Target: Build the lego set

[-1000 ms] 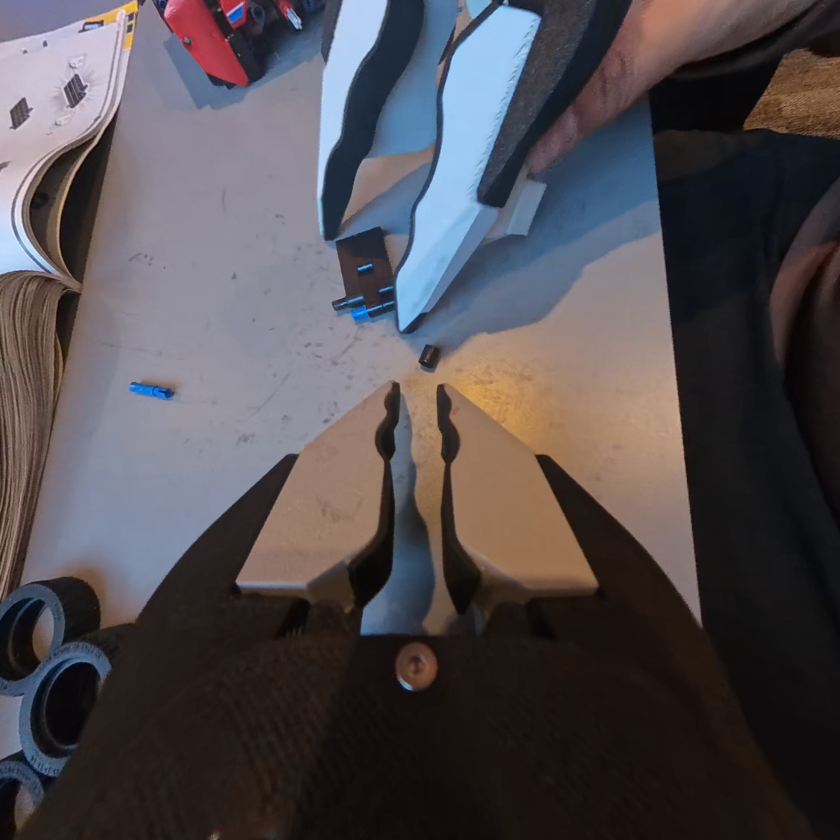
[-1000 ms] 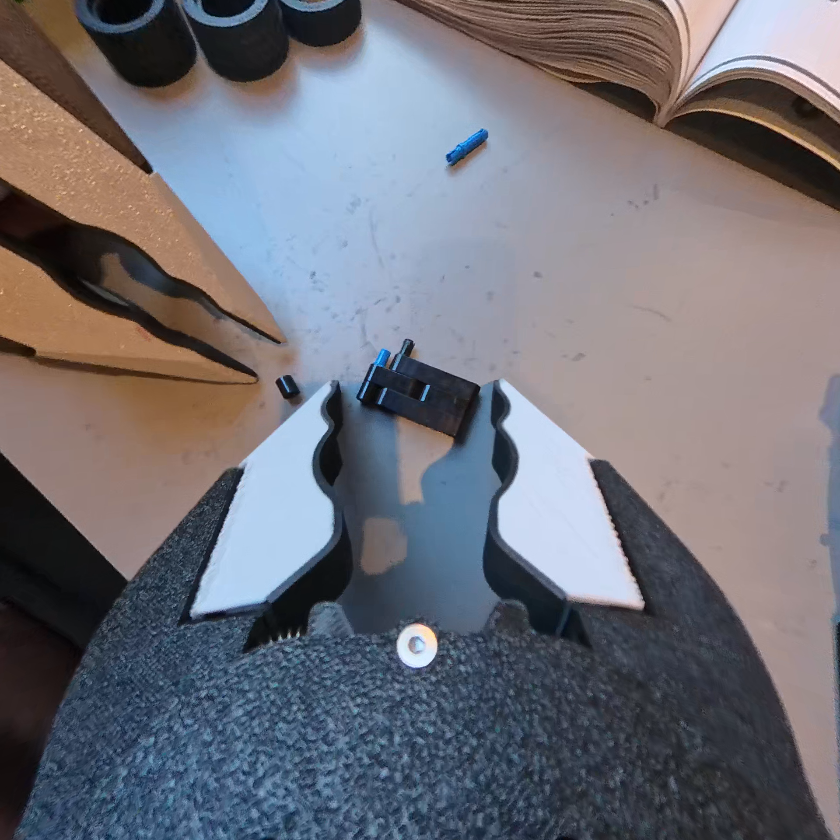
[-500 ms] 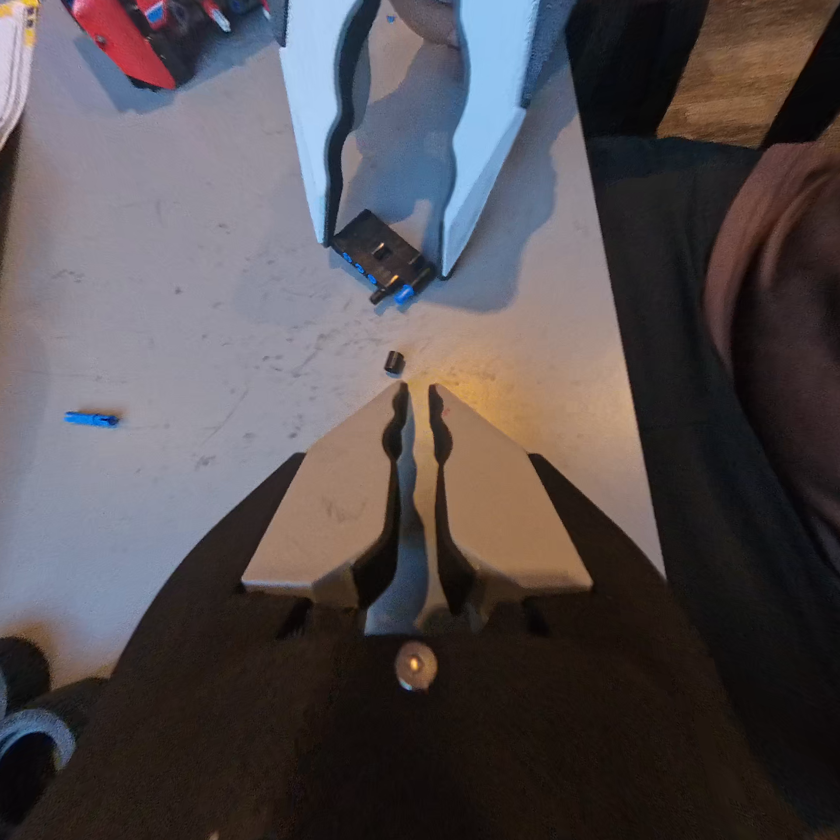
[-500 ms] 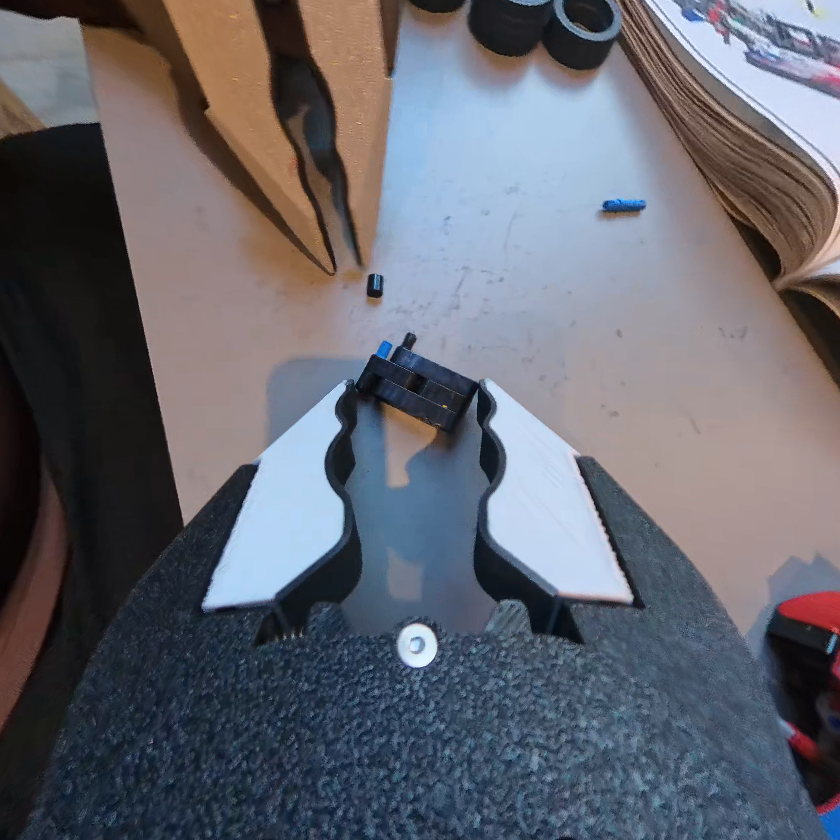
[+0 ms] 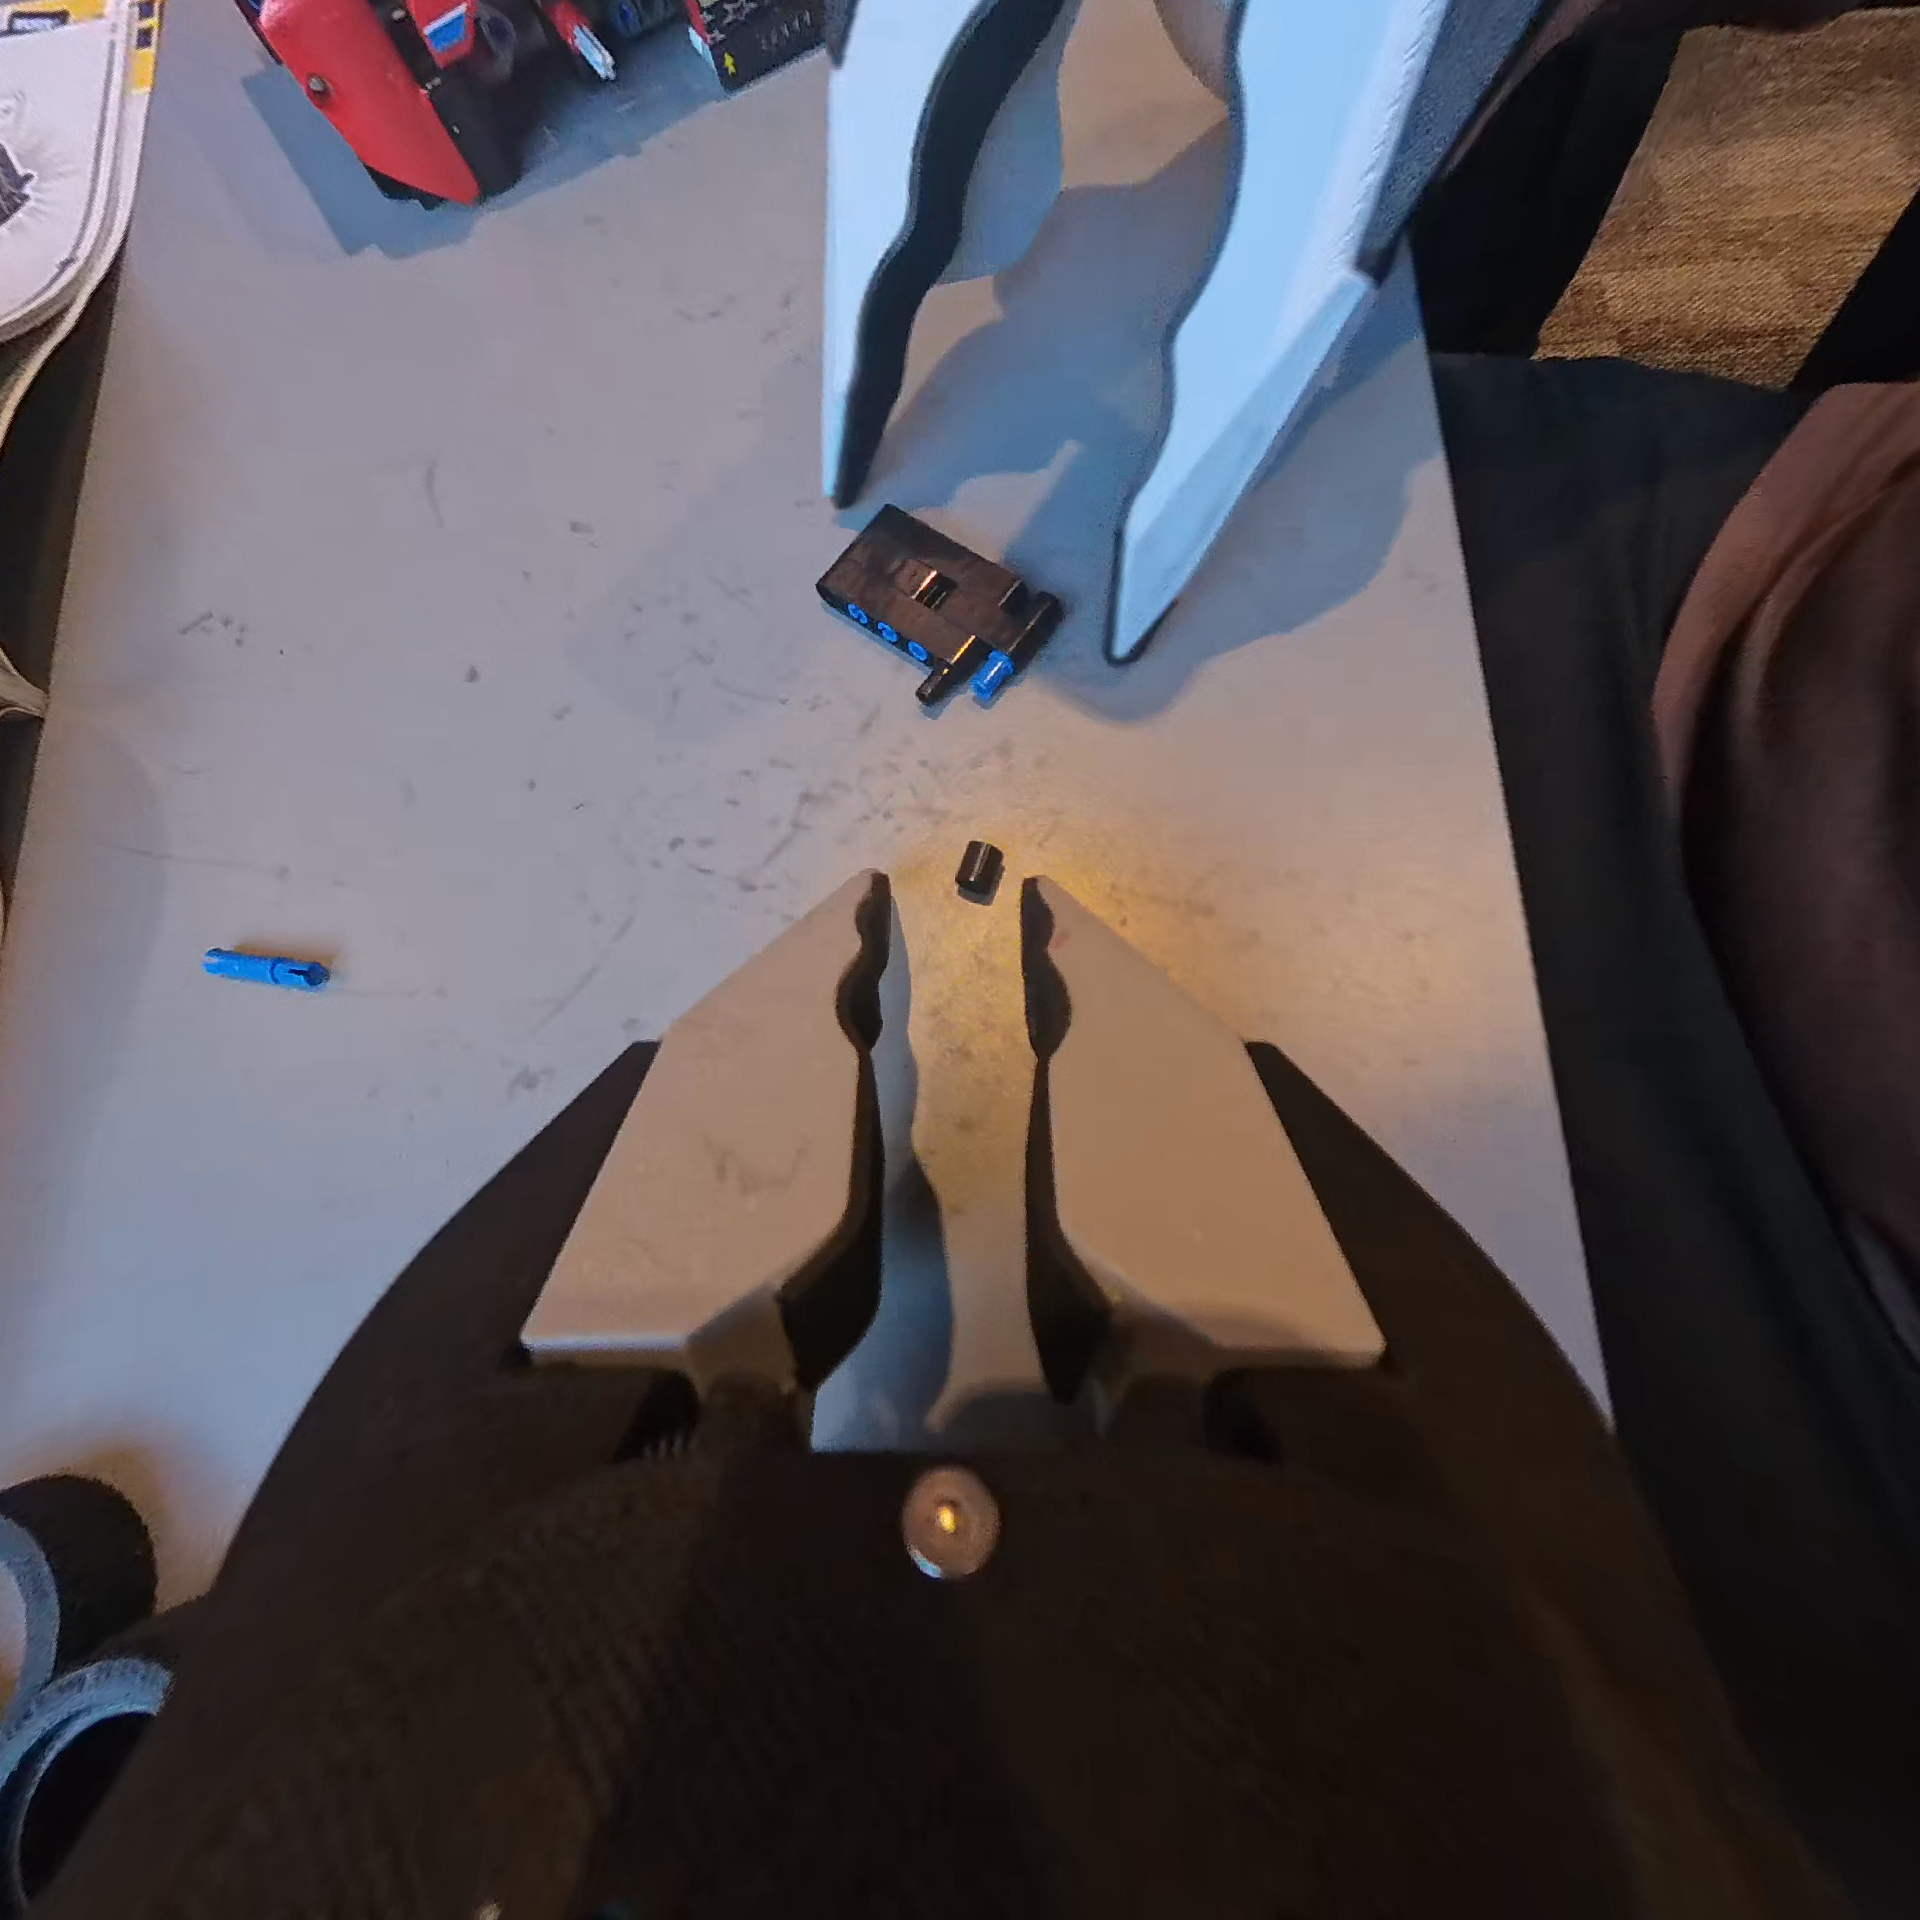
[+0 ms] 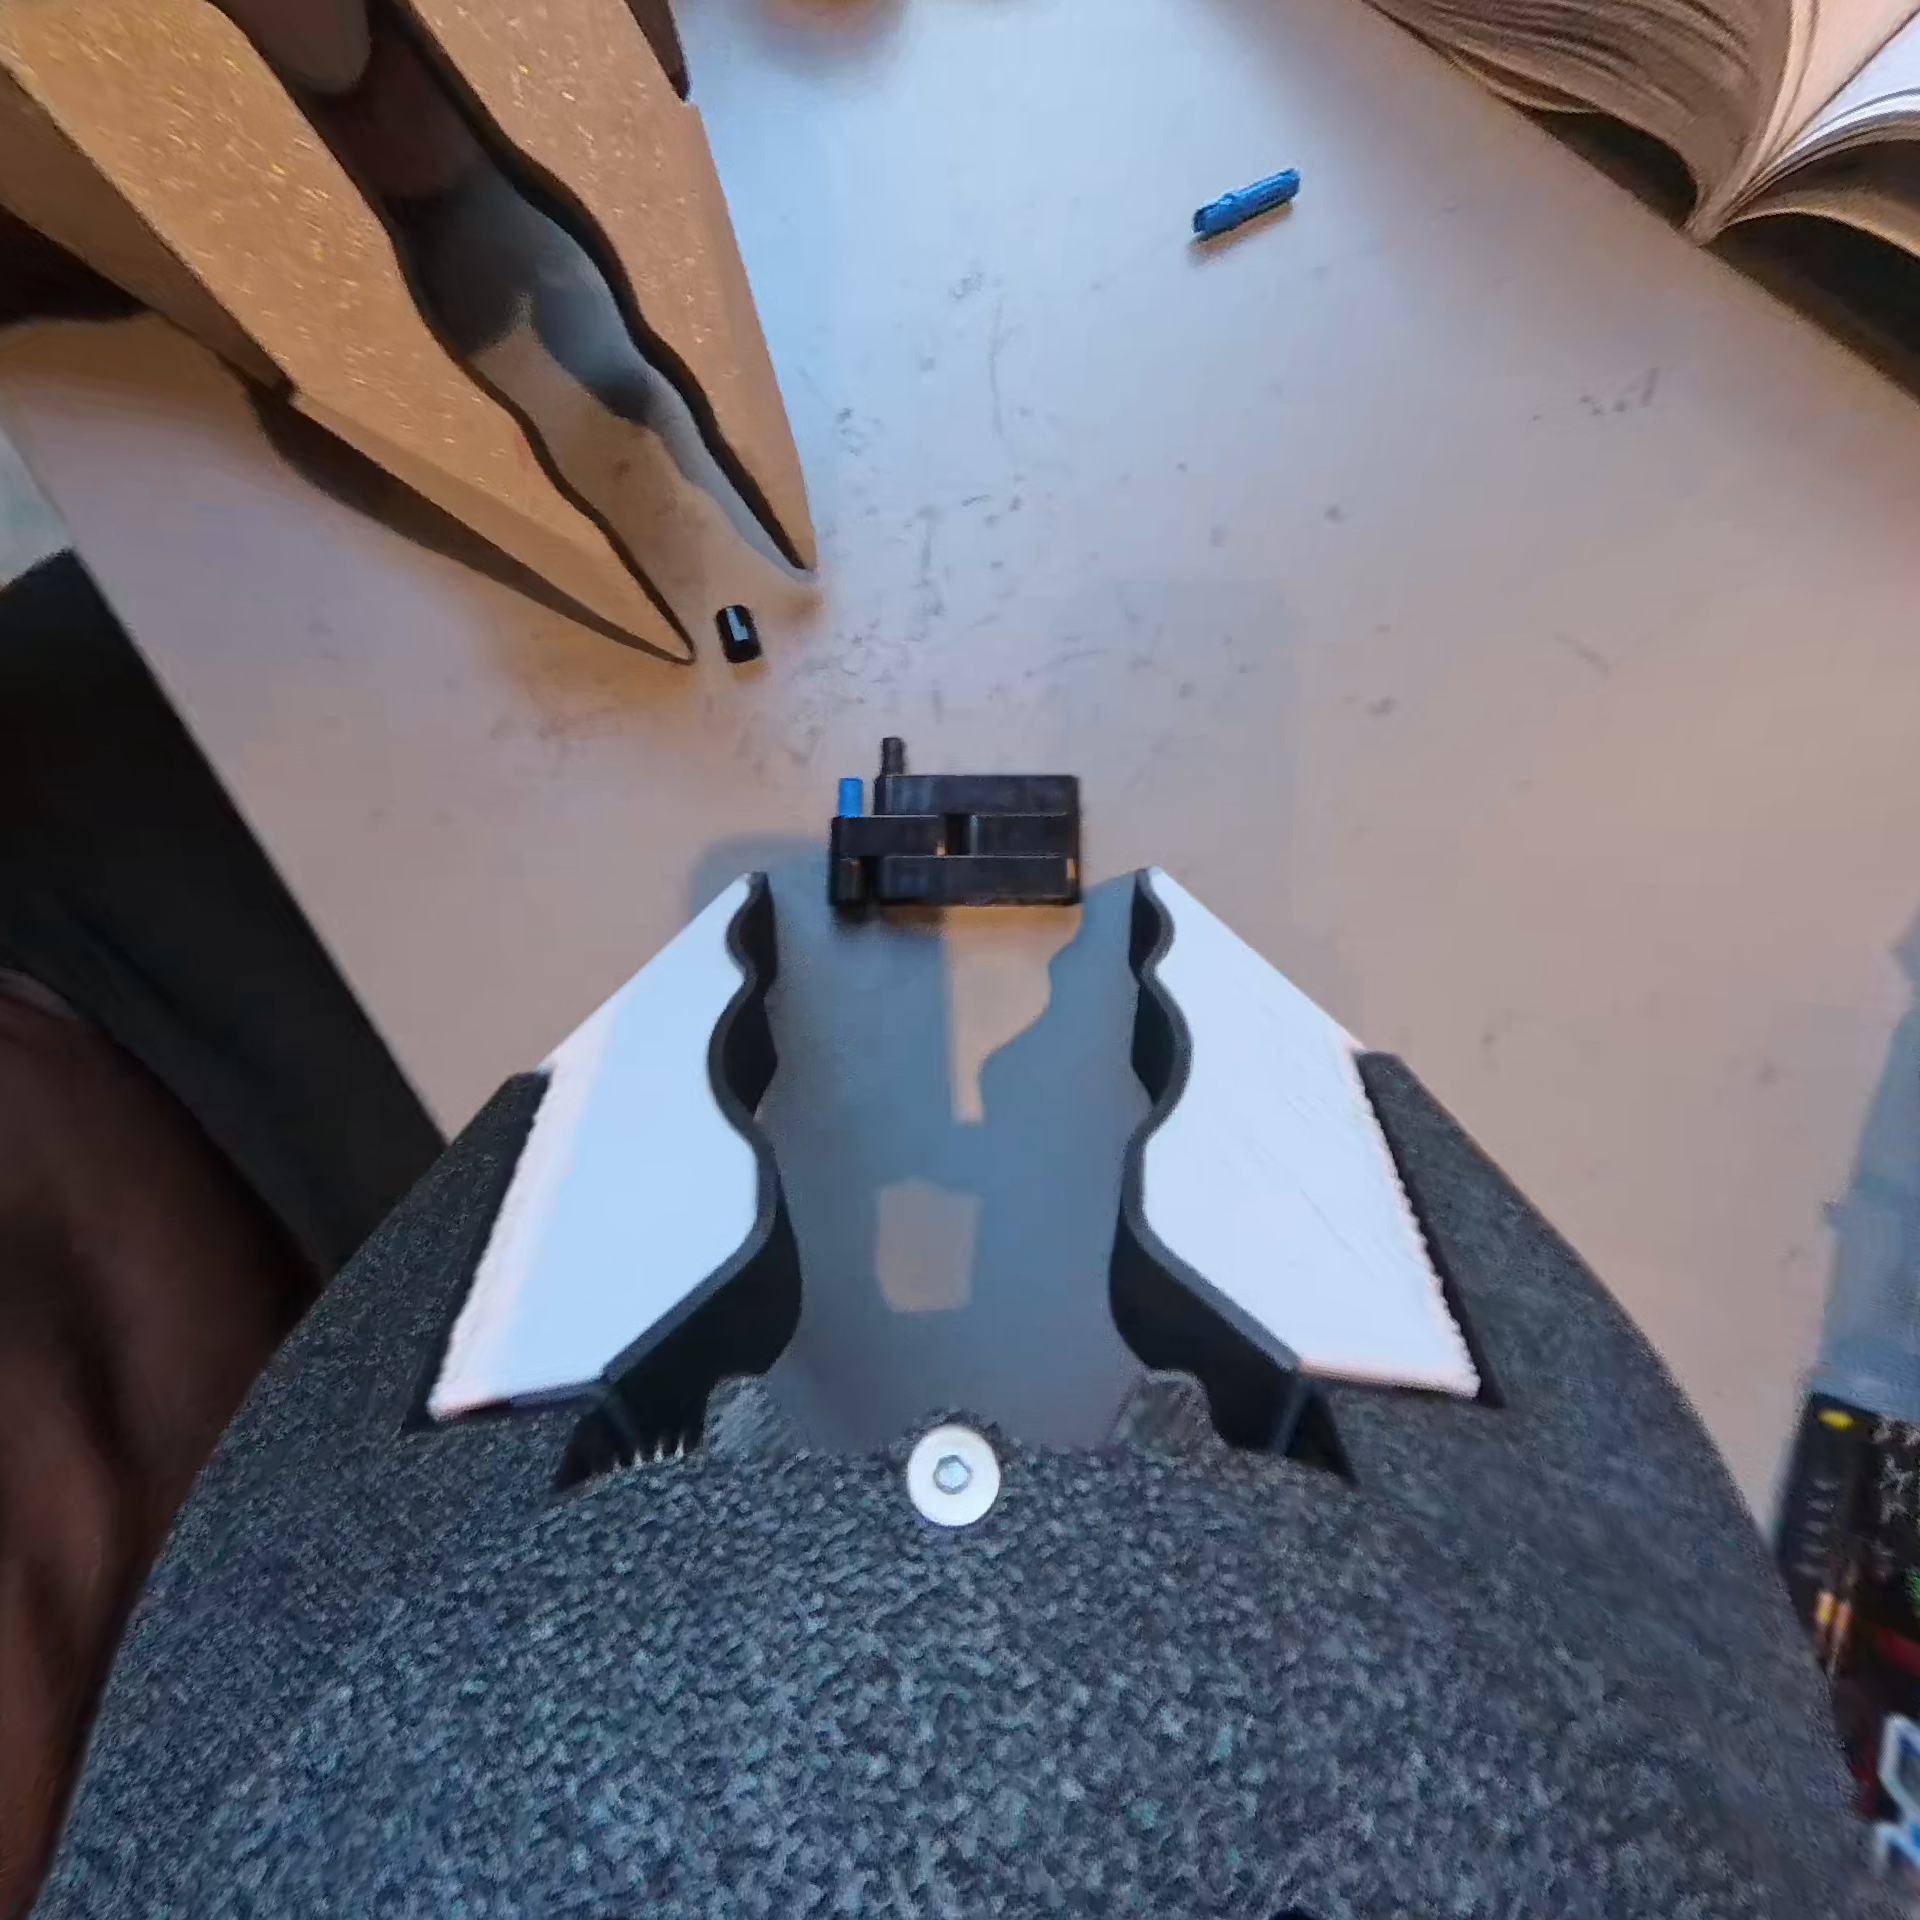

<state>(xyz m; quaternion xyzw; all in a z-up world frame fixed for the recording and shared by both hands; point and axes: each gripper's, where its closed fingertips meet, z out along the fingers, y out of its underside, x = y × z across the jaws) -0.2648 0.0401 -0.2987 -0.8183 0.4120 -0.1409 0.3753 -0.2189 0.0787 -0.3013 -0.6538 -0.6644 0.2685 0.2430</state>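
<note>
A small black bush (image 5: 979, 871) lies on the grey table, just ahead of and between the tips of my left gripper (image 5: 954, 891), which is open and empty. A black beam assembly with blue pins (image 5: 935, 605) lies flat beyond it. My right gripper (image 5: 985, 574) is open wide above it, one tip on each side. In the right wrist view the assembly (image 6: 966, 842) sits just ahead of my right gripper (image 6: 948, 883), not held. The bush (image 6: 740, 634) lies by the tips of the left gripper (image 6: 740, 611).
A loose blue pin (image 5: 267, 968) lies to the left. A red and black model (image 5: 384, 94) stands at the back, an open instruction book (image 6: 1714, 104) at the side, black tyres (image 5: 62, 1662) near me. The table edge (image 5: 1475, 727) and a person's lap are right. Spacing between my two grippers at the tips: around 7 cm.
My left gripper has opened wider and its tips now flank the black bush. My right gripper has opened wider and drawn slightly back from the assembly, which turned on the table.
</note>
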